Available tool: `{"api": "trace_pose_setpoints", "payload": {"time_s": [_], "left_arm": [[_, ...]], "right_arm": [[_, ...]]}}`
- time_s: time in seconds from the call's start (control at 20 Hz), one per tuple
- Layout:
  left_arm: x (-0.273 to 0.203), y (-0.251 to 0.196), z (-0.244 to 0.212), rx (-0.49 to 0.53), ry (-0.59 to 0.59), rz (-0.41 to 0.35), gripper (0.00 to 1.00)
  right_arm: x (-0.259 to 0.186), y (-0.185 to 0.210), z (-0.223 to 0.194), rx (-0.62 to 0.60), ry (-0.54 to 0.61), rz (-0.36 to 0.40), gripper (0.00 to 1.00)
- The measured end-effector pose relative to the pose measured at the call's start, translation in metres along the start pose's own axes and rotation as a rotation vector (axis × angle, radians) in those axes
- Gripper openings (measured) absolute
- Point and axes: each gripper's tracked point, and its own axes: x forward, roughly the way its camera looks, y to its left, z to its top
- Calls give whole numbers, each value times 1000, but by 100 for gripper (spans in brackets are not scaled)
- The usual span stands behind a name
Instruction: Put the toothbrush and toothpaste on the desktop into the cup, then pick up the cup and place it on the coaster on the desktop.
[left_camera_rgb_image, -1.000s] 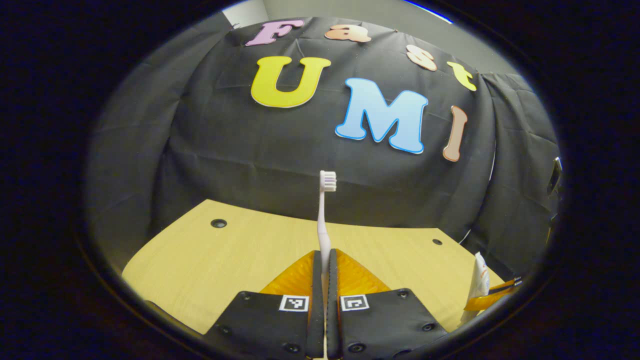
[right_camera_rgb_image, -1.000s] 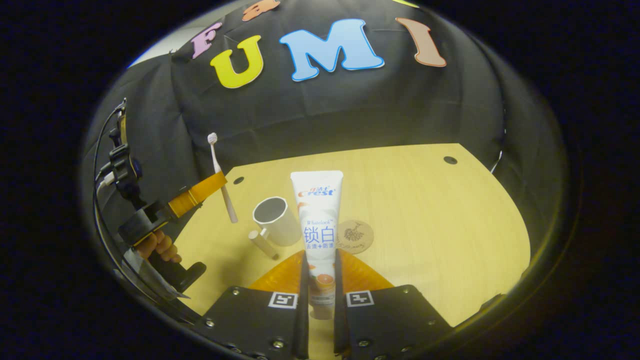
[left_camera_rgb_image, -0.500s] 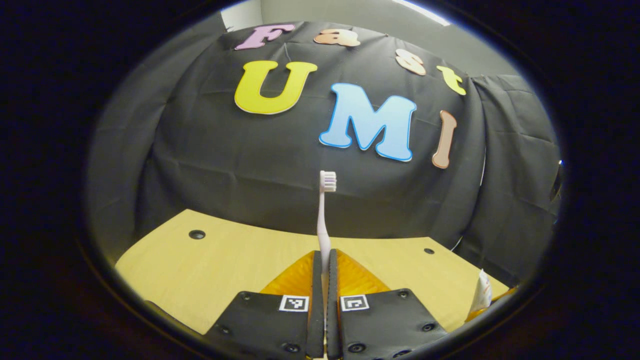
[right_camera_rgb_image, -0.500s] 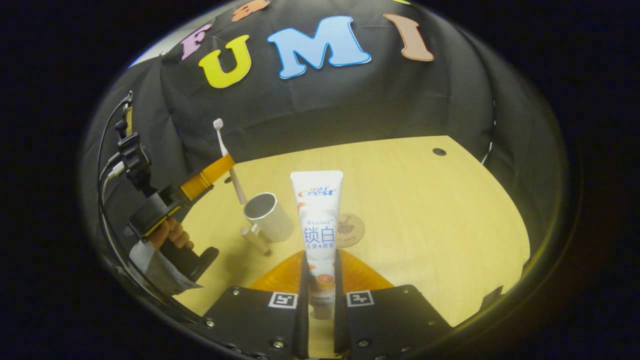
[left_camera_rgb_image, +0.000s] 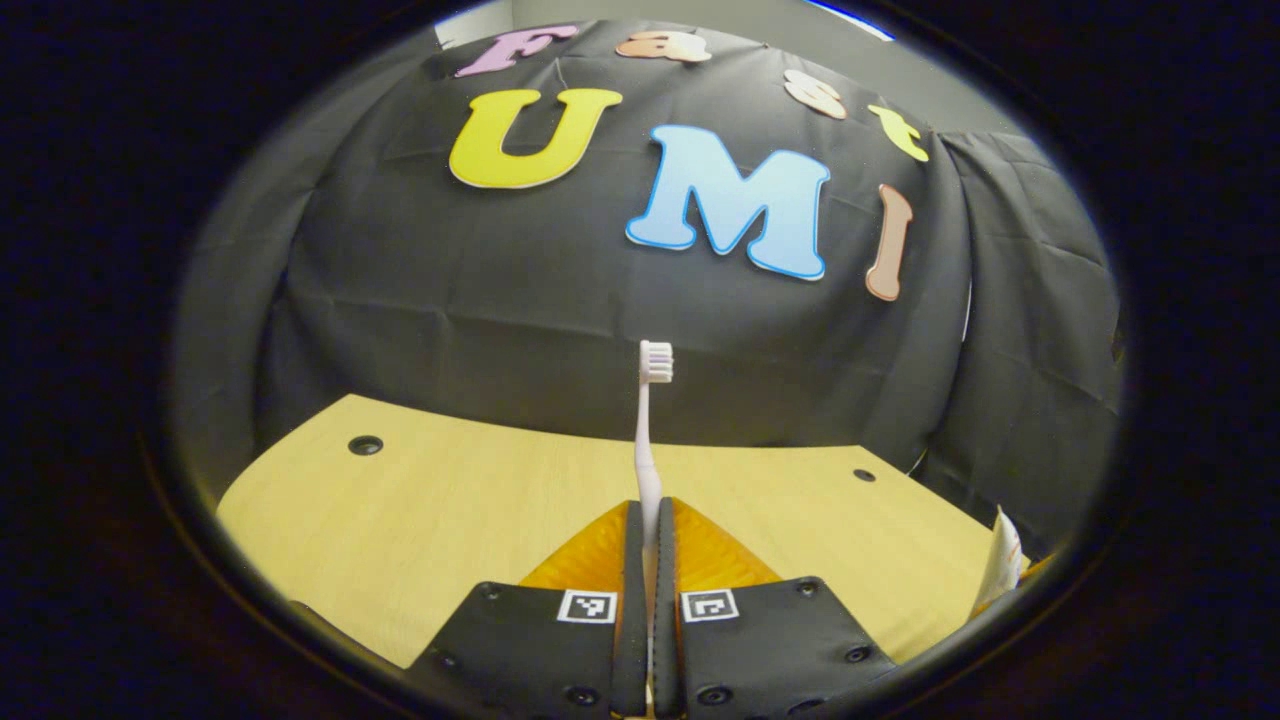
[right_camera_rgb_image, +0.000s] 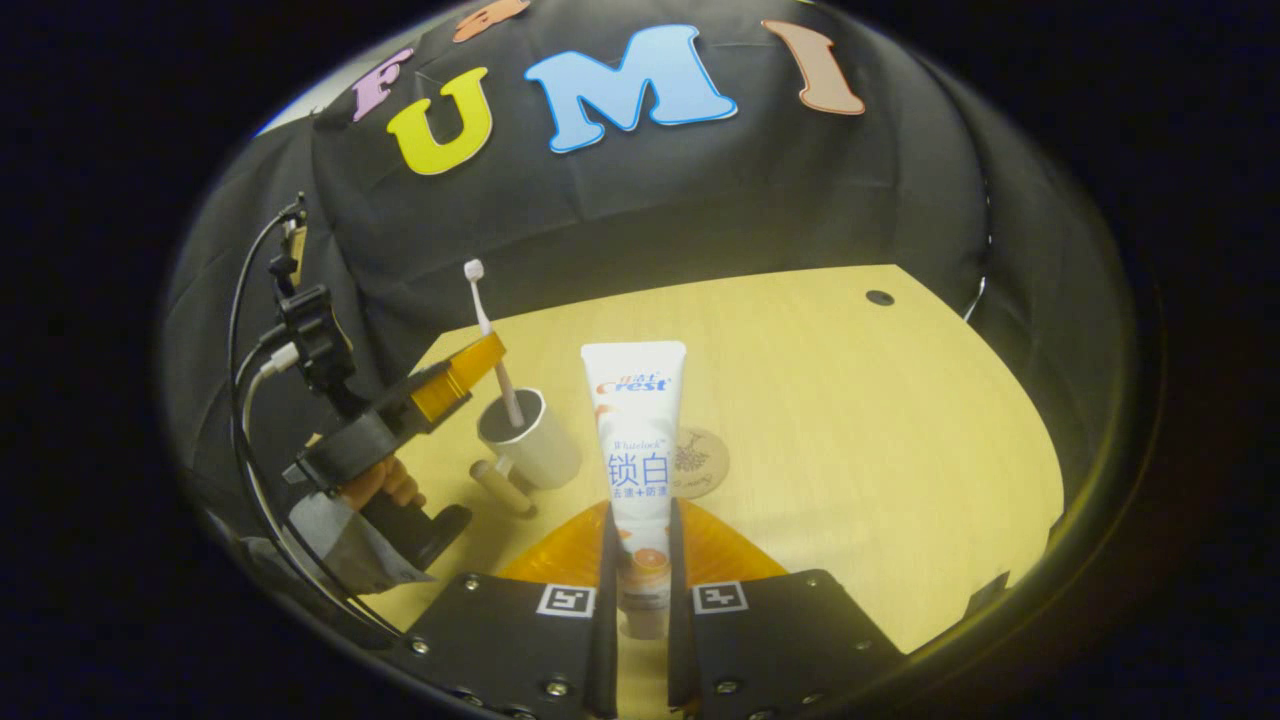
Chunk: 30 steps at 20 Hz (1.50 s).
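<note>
Now the toothbrush (right_camera_rgb_image: 497, 368) stands with its lower end in the cup (right_camera_rgb_image: 533, 447), pinched by the left tool (right_camera_rgb_image: 478, 360), while the toothpaste (right_camera_rgb_image: 637, 450) is upright, clamped in the right tool (right_camera_rgb_image: 637, 560) just right of the cup and partly hiding the coaster (right_camera_rgb_image: 700, 462). A second ago the toothbrush hung left of the cup; it has since come over and down into it. Tan tabletop (right_camera_rgb_image: 880, 440), black cloth wall behind.
</note>
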Motion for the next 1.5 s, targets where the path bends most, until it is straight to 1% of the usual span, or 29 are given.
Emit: {"api": "trace_pose_setpoints", "payload": {"time_s": [0.05,0.15,0.2,0.25,0.3,0.35,0.4,0.45,0.5,0.65,0.85,1.1,1.2,1.25,1.3,1.35,1.5], "left_arm": [[1,-1,-6,1,17,-2,12],[1,0,-15,-13,53,-8,12],[-4,-2,-19,-27,65,-17,12],[-6,-3,-20,-38,71,-26,14],[-9,-9,-20,-47,79,-39,19],[-10,-10,-22,-45,93,-43,24],[-14,-11,-25,-44,107,-47,31],[-16,-9,-27,-46,117,-47,38],[-21,-10,-25,-47,123,-44,40],[-37,-7,-17,-40,111,-22,97],[-60,5,-14,-47,124,14,95],[-90,26,-10,-96,137,63,96],[-100,33,-10,-105,144,76,94],[-104,36,-11,-111,147,76,96],[-108,39,-12,-114,155,81,95],[-113,42,-15,-117,162,83,94],[-125,42,-25,-138,184,73,96]], "right_arm": [[2,2,2,-2,-2,5,21],[6,5,8,-20,-10,13,20],[7,8,12,-31,-17,19,22],[8,10,16,-43,-25,26,22],[10,14,21,-53,-36,35,21],[12,17,27,-62,-46,44,23],[14,21,31,-70,-56,54,21],[16,26,35,-76,-63,67,20],[17,31,38,-80,-70,81,21],[23,47,48,-101,-89,119,21],[32,68,71,-124,-141,169,21],[50,92,100,-133,-214,229,21],[59,102,108,-137,-235,250,20],[63,107,110,-137,-242,260,23],[66,112,113,-136,-248,270,21],[69,117,114,-134,-256,280,21],[80,130,122,-118,-293,298,20]]}}
